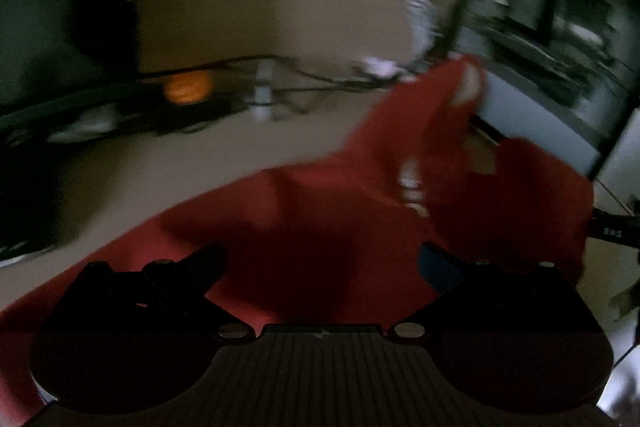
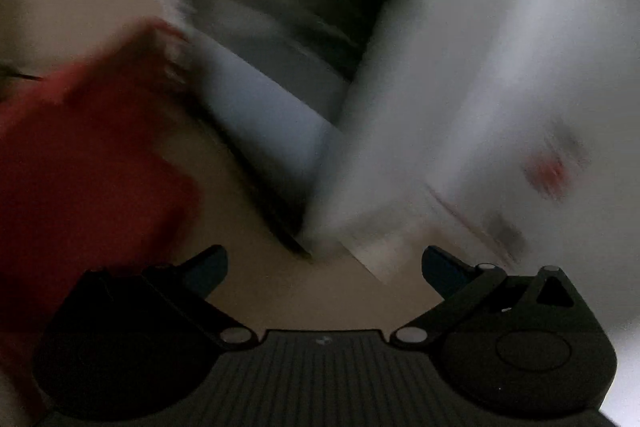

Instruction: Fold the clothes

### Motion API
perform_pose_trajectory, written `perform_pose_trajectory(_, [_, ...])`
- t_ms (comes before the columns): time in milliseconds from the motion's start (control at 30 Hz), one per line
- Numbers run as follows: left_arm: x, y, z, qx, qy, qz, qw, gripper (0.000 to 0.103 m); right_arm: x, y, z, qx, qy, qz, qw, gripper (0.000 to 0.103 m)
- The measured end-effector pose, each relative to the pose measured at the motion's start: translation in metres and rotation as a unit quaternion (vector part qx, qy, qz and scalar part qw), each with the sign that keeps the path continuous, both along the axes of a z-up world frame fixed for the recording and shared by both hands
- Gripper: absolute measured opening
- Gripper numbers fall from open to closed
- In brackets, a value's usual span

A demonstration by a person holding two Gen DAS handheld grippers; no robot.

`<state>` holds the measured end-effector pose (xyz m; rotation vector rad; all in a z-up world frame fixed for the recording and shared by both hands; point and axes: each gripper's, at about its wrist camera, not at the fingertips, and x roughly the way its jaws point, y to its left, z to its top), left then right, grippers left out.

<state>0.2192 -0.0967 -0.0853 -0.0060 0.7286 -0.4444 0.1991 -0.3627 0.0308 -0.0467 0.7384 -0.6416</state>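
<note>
**Q:** Where does the garment lie, and which way does it run?

**A:** The red garment [image 1: 304, 223] sprawls over a pale surface [image 1: 168, 171], its long axis running from near left to far right, one end bunched and lifted at the far right. My right camera catches it only at the left edge [image 2: 80, 163], blurred.

**Q:** And your tongs?

**A:** My left gripper [image 1: 322, 259] is spread wide above the cloth, nothing between its fingers; whether they brush the fabric I cannot tell. My right gripper [image 2: 324, 263] is spread just as wide over bare surface, empty, the cloth just beside its left finger [image 2: 208, 267].

**Q:** What's unclear?

**A:** Motion blur smears the background; a white box-like shape [image 2: 480, 75] at right stays indistinct.
</note>
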Motion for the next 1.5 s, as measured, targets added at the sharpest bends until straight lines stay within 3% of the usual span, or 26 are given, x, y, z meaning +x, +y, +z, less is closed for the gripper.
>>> perform_pose_trajectory(100, [0.011, -0.022, -0.014, 0.005, 0.015, -0.023, 0.9996, 0.103, -0.029, -0.04, 0.006, 0.106, 0.007, -0.05, 0.993, 0.103])
perform_pose_trajectory(167, [0.019, -0.029, -0.026, 0.005, 0.034, -0.026, 0.9991, 0.103, -0.046, -0.046, 0.015, 0.134, -0.02, -0.059, 0.989, 0.103])
perform_pose_trajectory(233, [0.026, -0.031, -0.04, 0.008, 0.062, -0.01, 0.998, 0.103, -0.059, -0.032, 0.035, 0.115, -0.073, -0.028, 0.99, 0.103])
perform_pose_trajectory(333, [0.029, -0.029, -0.052, 0.01, 0.072, 0.004, 0.9973, 0.103, -0.055, 0.006, 0.062, 0.092, -0.114, 0.096, 0.985, 0.103])
perform_pose_trajectory(467, [0.025, -0.033, -0.055, 0.031, 0.067, -0.002, 0.9973, 0.103, -0.018, 0.066, 0.063, 0.05, -0.078, 0.243, 0.966, 0.103])
perform_pose_trajectory(667, [0.023, -0.026, -0.052, 0.077, 0.065, 0.018, 0.9947, 0.103, 0.039, 0.117, 0.045, 0.039, -0.058, 0.312, 0.948, 0.103])
perform_pose_trajectory(767, [0.023, -0.005, -0.051, 0.076, 0.078, 0.059, 0.9923, 0.103, 0.068, 0.135, 0.042, 0.045, -0.054, 0.341, 0.938, 0.103])
perform_pose_trajectory(867, [0.018, 0.009, -0.045, 0.05, 0.089, 0.067, 0.9925, 0.103, 0.107, 0.105, 0.079, 0.129, -0.089, 0.33, 0.931, 0.103])
perform_pose_trajectory(1000, [0.012, 0.006, -0.035, 0.034, 0.073, 0.064, 0.9947, 0.103, 0.187, 0.08, 0.097, 0.17, -0.109, 0.325, 0.924, 0.103])
perform_pose_trajectory(1200, [0.004, 0.002, -0.022, 0.009, 0.052, 0.058, 0.9969, 0.103, 0.299, 0.049, 0.072, 0.247, -0.034, 0.265, 0.932, 0.103])
perform_pose_trajectory(1333, [0.016, -0.01, -0.034, -0.003, 0.073, 0.038, 0.9966, 0.103, 0.348, 0.032, 0.047, 0.284, 0.0, 0.222, 0.933, 0.103])
perform_pose_trajectory(1400, [0.019, -0.016, -0.04, 0.005, 0.069, 0.037, 0.9969, 0.103, 0.369, 0.031, 0.04, 0.274, -0.002, 0.224, 0.935, 0.103])
perform_pose_trajectory(1500, [0.011, -0.018, -0.043, 0.013, 0.05, 0.033, 0.9981, 0.103, 0.377, 0.042, 0.048, 0.26, -0.032, 0.266, 0.928, 0.103])
